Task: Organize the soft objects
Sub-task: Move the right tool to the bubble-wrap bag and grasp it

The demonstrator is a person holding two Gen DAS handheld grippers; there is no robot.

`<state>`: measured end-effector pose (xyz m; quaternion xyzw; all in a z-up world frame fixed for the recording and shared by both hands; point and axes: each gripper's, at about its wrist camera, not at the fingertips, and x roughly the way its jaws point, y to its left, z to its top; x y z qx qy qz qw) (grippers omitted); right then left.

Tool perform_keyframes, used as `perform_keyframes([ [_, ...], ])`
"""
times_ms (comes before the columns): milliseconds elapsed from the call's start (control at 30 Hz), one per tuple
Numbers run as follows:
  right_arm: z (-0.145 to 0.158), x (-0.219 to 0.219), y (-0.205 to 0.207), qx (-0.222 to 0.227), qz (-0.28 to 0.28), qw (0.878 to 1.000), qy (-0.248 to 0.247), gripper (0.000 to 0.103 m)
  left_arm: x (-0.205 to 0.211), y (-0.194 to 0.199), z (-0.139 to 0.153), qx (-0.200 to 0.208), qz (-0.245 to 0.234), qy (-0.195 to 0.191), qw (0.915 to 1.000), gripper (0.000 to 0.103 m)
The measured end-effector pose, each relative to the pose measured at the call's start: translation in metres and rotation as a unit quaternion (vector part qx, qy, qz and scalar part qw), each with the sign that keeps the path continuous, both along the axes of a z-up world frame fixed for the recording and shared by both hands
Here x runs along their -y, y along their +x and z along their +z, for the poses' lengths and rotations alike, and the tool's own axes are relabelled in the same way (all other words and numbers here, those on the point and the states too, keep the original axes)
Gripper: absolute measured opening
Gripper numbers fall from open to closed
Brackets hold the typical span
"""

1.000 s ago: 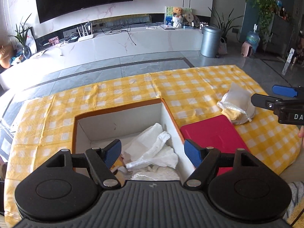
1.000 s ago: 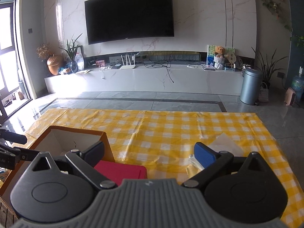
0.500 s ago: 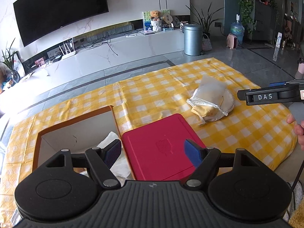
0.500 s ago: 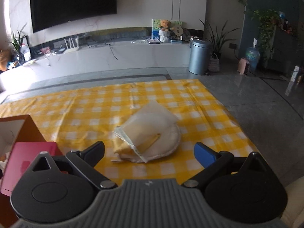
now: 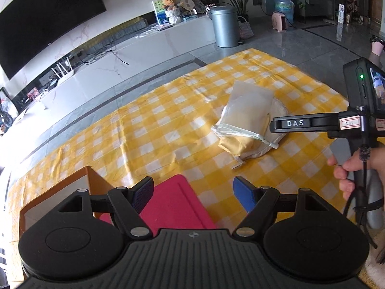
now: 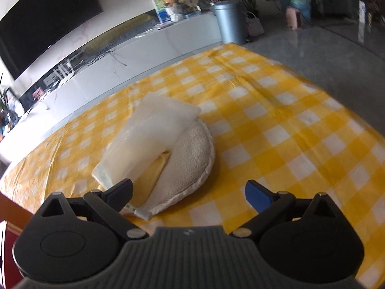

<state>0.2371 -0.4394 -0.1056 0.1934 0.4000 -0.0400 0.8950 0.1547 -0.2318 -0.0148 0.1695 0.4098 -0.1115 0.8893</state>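
**Both tongs open, right pair closing in on the soft pile**

At the far left, the open cardboard box (image 5: 55, 192) sits on the yellow checked cloth (image 5: 149, 130), only its brown rim and pale inner wall showing from the left wrist view. Just beside it, to the right, lies the red lid (image 5: 178, 207). The left tongs (image 5: 193, 193) hang over that lid with the jaws spread wide and nothing between them.

Further right, well apart from the box, lies the soft pile: a translucent pouch (image 6: 154, 139) resting across a round cream cushion (image 6: 190, 159), with a yellow cloth (image 6: 154, 171) tucked between them. The pile sits on the desk, not yet lifted. The right tongs (image 6: 190, 191) point down at its near edge, jaws wide and empty; the dark finger (image 6: 120, 189) is just in front of the pouch's hemmed end, the blue one over bare cloth.

The step in hand looks like picking up one soft item to carry back to the box. To do it well, the right tongs should settle on a single layer, likely the pouch on top, and bite at its thick hemmed end rather than the slippery flat face. Coming in low and square helps, since a shallow pinch may drag the cushion along or let the pouch slip out.
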Motion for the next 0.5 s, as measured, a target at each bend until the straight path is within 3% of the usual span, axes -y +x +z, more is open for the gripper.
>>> perform_keyframes([
  [100, -0.002, 0.004, 0.003, 0.01, -0.013, 0.999, 0.04, 0.098, 0.017, 0.011, -0.004, 0.0, -0.01, 0.021, 0.9997, 0.089],
  [200, 0.007, 0.001, -0.001, 0.033, -0.003, 0.998, 0.048, 0.098, 0.027, 0.012, -0.006, 0.0, -0.009, 0.032, 0.9994, 0.089],
  [267, 0.008, 0.001, -0.004, 0.066, 0.005, 0.994, 0.083, 0.098, 0.03, 0.009, -0.004, 0.0, -0.012, 0.028, 0.9995, 0.089],
  [367, 0.005, 0.0, 0.001, 0.072, -0.001, 0.988, 0.137, 0.098, 0.031, 0.0, -0.001, 0.012, -0.008, 0.029, 0.9995, 0.089],
  [433, 0.007, -0.004, 0.002, 0.092, -0.021, 0.987, 0.129, 0.098, 0.028, -0.01, 0.005, 0.032, 0.001, 0.032, 0.999, 0.089],
  [500, 0.009, -0.01, 0.006, 0.106, -0.043, 0.99, 0.087, 0.099, 0.024, -0.022, 0.013, 0.055, 0.003, 0.027, 0.9981, 0.089],
])
